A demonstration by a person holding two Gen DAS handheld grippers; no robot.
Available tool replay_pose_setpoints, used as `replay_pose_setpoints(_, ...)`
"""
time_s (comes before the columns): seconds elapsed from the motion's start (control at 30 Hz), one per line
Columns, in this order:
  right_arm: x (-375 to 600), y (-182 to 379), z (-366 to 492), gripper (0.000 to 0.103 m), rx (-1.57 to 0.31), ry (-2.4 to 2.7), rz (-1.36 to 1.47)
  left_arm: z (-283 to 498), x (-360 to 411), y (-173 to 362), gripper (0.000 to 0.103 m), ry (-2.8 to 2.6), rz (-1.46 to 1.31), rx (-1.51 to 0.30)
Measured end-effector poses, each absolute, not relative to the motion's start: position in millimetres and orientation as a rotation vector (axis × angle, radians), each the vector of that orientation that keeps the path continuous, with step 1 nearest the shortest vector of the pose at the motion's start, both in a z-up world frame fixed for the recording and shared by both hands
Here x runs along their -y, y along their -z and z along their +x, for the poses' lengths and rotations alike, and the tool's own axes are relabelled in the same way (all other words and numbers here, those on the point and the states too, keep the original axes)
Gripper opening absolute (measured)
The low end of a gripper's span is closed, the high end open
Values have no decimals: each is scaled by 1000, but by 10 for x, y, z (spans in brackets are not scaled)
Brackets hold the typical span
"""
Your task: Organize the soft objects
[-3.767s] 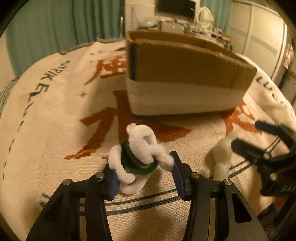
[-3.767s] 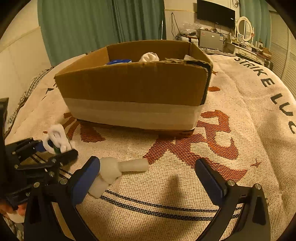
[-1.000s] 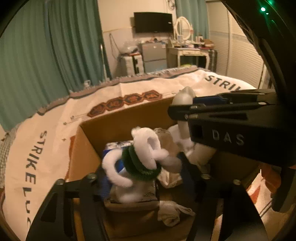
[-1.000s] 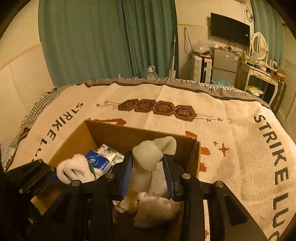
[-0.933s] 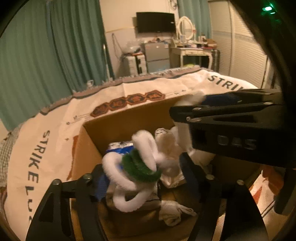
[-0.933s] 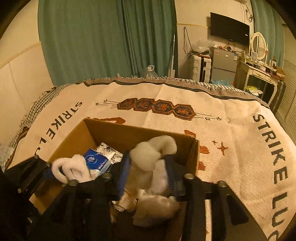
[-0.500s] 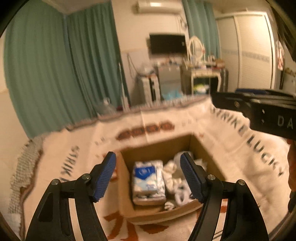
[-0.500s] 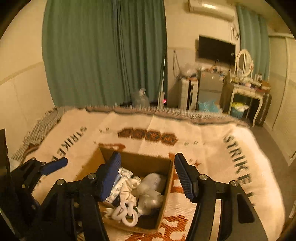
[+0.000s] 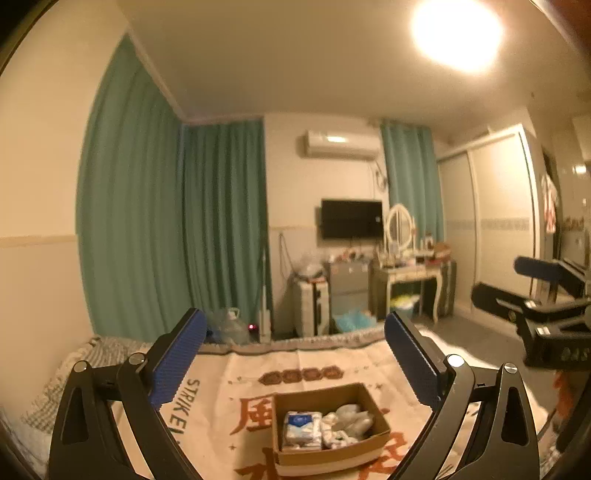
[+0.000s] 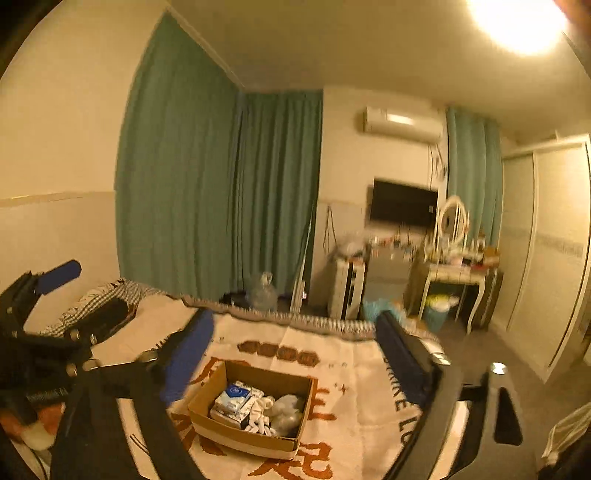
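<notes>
Box: open cardboard carton on the bed blanket, long axis running from 9 to 3 o'clock in the left view, skewed from 10 to 4 o'clock in the right view.
Soft things: all lie inside the box; a blue-and-white pack at the 9 o'clock end, white loops in the middle, a pale lump at the 3 o'clock end.
Left gripper: jaws spread wide and have just been opening, nothing between the blue pads; it points level across the room.
Right gripper: jaws likewise wide and just opened, empty; blurred in its own view.
Box to grippers: low at 6 o'clock of both, well apart from the fingertips, below and beyond them.
Around: green curtains at 12 o'clock, a wall TV, a dressing table with an oval mirror at 2 o'clock, a ceiling lamp.
In the way: nothing lies between jaws and box.
</notes>
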State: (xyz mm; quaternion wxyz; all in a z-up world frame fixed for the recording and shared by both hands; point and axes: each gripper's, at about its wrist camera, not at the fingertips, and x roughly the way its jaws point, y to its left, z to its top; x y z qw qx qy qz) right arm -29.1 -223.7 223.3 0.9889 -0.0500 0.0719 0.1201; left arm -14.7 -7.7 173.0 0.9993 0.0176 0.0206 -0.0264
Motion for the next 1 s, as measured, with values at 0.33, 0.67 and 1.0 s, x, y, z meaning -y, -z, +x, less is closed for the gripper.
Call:
replay_pose_setpoints(0.33, 2167, -1601, -575, 103, -102, -282, -78, -93, 0, -1060, 99, -53, 14, -101)
replay_pose_setpoints(0.67, 2185, -592, 64, 103, -320, -277, 18, 244, -54, -278, 99, -77, 21, -266)
replay_pose_setpoints(1.0, 2188, -514, 149, 103, -344, -265, 20, 248, -35, -193, 99, -52, 18, -311)
